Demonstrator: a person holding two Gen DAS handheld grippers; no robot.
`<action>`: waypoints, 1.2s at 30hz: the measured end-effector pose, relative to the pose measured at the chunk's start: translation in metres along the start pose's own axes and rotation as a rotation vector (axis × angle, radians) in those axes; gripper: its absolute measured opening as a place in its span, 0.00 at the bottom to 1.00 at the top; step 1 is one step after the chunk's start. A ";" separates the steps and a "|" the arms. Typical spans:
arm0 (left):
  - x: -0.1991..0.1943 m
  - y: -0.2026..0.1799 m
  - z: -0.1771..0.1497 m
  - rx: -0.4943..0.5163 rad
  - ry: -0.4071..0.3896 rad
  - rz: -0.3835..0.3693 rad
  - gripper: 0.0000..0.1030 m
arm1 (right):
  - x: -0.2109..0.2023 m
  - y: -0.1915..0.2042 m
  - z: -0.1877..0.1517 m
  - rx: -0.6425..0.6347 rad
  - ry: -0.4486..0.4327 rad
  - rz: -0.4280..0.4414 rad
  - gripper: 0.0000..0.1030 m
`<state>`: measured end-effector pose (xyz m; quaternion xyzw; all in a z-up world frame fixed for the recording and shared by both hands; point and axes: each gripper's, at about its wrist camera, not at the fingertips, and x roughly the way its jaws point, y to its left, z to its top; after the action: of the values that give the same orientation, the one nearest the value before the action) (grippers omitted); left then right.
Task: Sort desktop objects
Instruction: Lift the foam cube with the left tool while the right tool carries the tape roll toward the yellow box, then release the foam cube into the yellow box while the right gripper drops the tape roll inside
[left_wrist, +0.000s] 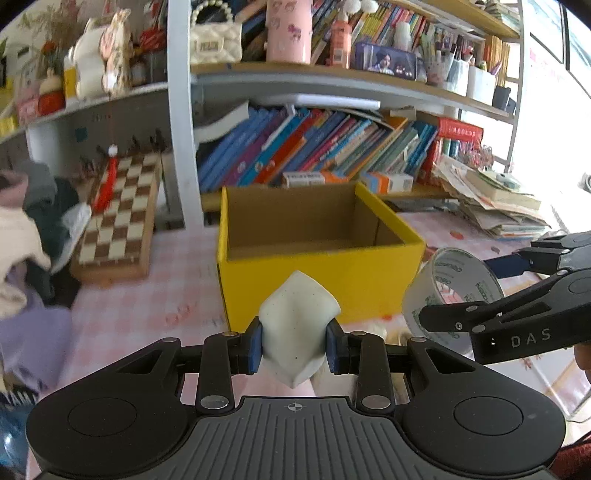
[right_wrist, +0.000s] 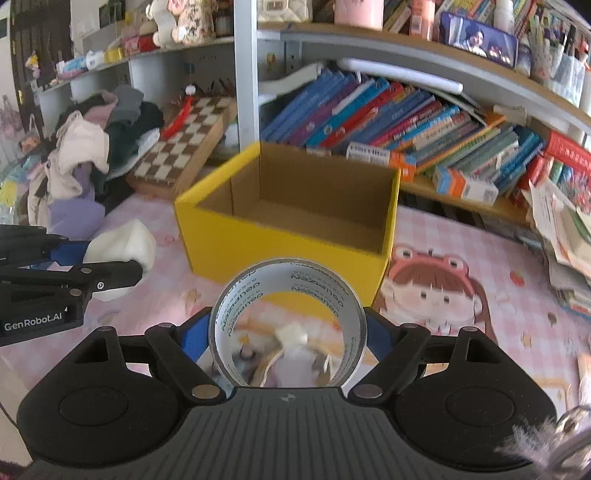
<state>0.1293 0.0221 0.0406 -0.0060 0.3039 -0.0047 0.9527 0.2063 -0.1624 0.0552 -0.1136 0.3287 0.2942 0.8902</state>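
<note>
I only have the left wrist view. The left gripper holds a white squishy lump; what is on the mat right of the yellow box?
Observer: A cartoon girl in a frog hat is printed on the mat there.
Operator: How does the right gripper hold the tape roll?
Observer: By its outer rim, blue pads on both sides, the hole facing the camera.
Operator: Anything in the yellow box?
Observer: The visible part of the floor is bare cardboard.

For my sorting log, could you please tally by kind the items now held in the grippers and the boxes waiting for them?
White soft lump, in left gripper: 1
Tape roll, in right gripper: 1
Yellow box: 1
Total: 3
</note>
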 end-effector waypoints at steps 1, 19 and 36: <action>0.001 0.000 0.004 0.006 -0.007 0.003 0.30 | 0.001 -0.002 0.004 -0.004 -0.010 0.002 0.80; 0.057 0.000 0.065 0.051 -0.032 0.019 0.30 | 0.050 -0.049 0.074 -0.079 -0.083 0.019 0.80; 0.156 0.004 0.087 0.128 0.099 0.077 0.30 | 0.161 -0.055 0.107 -0.447 0.015 0.066 0.80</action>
<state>0.3066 0.0253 0.0215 0.0670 0.3499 0.0123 0.9343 0.3929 -0.0919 0.0323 -0.2994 0.2655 0.3878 0.8303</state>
